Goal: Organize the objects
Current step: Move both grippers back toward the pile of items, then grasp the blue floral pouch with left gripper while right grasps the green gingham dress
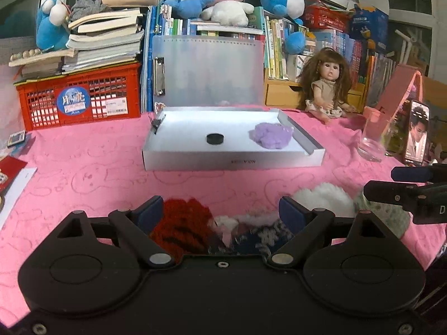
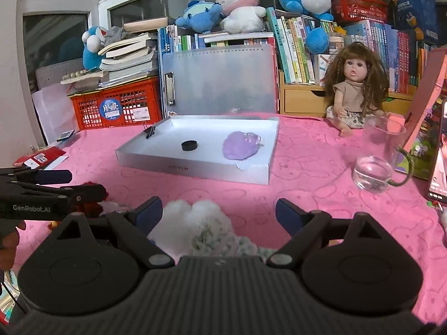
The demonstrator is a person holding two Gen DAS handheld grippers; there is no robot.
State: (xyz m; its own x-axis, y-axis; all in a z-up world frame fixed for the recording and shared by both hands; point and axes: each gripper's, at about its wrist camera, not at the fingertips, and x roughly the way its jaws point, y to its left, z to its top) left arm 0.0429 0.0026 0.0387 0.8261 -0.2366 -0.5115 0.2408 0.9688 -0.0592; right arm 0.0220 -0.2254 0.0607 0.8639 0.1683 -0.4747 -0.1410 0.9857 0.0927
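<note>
Hovering low over the pink tablecloth, both claws spread wide, nothing pinched. Left gripper straddles a red knitted piece and a navy-white patterned knit, both bunched at 6 o'clock of the white tray. Right gripper sits over a fluffy white pom-pom item on pale green knit, pads apart from it. Judged: all soft, light, squashy, not fragile; likely snag-prone, so pinch a thick fold mid-bunch, not loose yarn. Tray already holds a purple fuzzy lump at its 3 o'clock and a black puck at centre. Glass cup stands at 3 o'clock of the tray, well apart.
</note>
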